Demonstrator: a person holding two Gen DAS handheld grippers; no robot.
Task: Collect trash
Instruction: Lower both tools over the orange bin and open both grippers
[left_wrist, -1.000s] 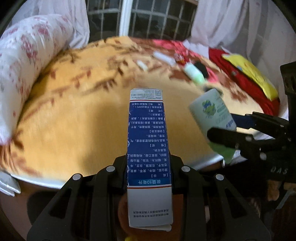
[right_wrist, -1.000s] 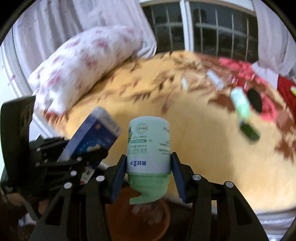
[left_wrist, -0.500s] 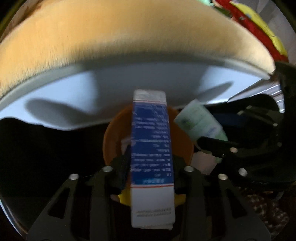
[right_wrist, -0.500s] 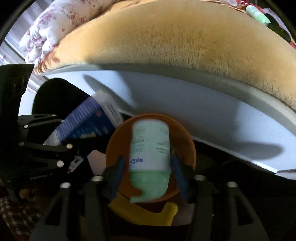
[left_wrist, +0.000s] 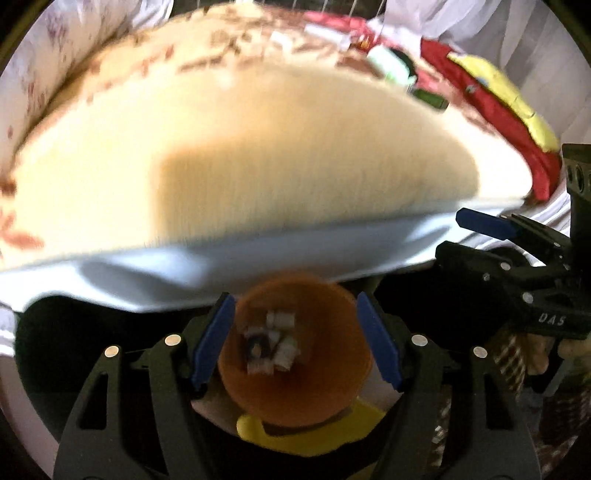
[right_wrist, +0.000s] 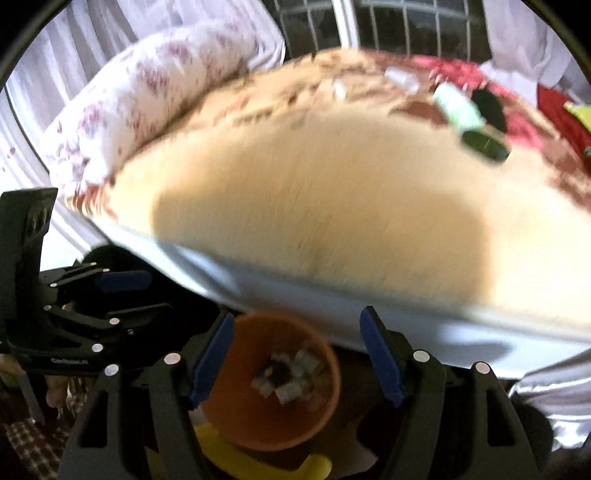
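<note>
An orange bin (left_wrist: 295, 347) stands on the floor beside the bed, with several pieces of trash lying in its bottom. My left gripper (left_wrist: 293, 338) hangs over it, its jaws opening, nothing between the blue pads (left_wrist: 214, 334). In the right wrist view the same orange bin (right_wrist: 273, 380) sits below my right gripper (right_wrist: 297, 356), whose jaws are also opening and hold nothing. A pale green bottle (right_wrist: 458, 105) and a dark green object (right_wrist: 484, 146) lie on the far right of the yellow blanket (right_wrist: 332, 192). The frames are blurred.
The bed's white edge (left_wrist: 221, 262) overhangs the bin. A yellow object (left_wrist: 314, 432) lies beside the bin's near side. A floral pillow (right_wrist: 147, 107) is at the bed's left, red and yellow cloth (left_wrist: 502, 110) at its right. A window with bars is behind.
The blue and white box has left my left gripper and the green-capped bottle has left my right gripper. Both grippers went from shut to open, dipped toward the bin, then tilted back up.
</note>
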